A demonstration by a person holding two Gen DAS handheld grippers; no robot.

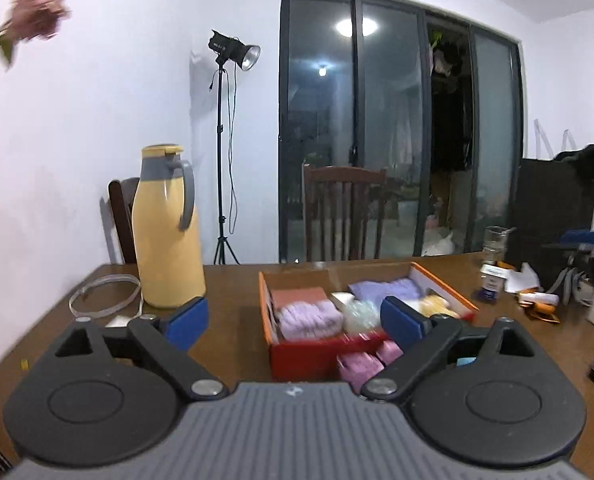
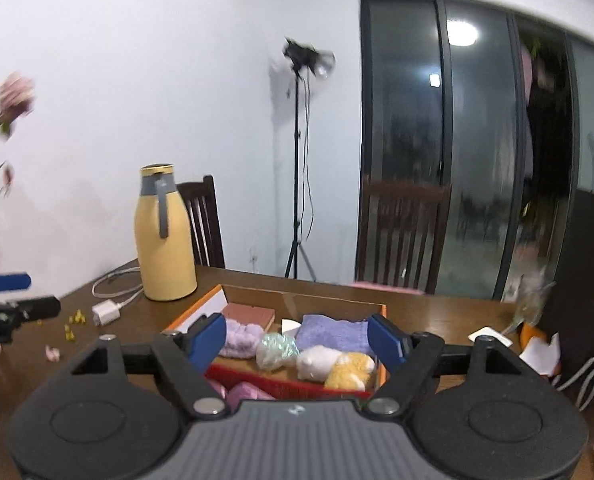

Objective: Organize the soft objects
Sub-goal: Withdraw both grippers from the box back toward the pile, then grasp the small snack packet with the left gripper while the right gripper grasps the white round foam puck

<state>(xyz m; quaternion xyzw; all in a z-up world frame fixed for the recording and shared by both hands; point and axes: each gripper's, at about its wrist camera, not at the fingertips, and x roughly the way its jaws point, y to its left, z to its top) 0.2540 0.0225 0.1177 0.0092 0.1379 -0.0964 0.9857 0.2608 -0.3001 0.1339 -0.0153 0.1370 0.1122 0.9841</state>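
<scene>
Box (image 2: 339,304), two purple cloths, one jug (image 2: 164,236)

The left gripper (image 1: 295,322) is held nearly level, tipped slightly downward, above the near edge of the table (image 1: 233,336). Its jaws stand wide apart, the blue pads (image 1: 187,322) facing each other with nothing pressed between them. The right gripper (image 2: 297,338) is posed much the same way over the same near edge of the table, nearly level and a little nose-down, with its jaws also spread and empty. In the right wrist view the left gripper shows at the far left edge, off to the left of the right one and above the table, its fingers apart.
</scene>
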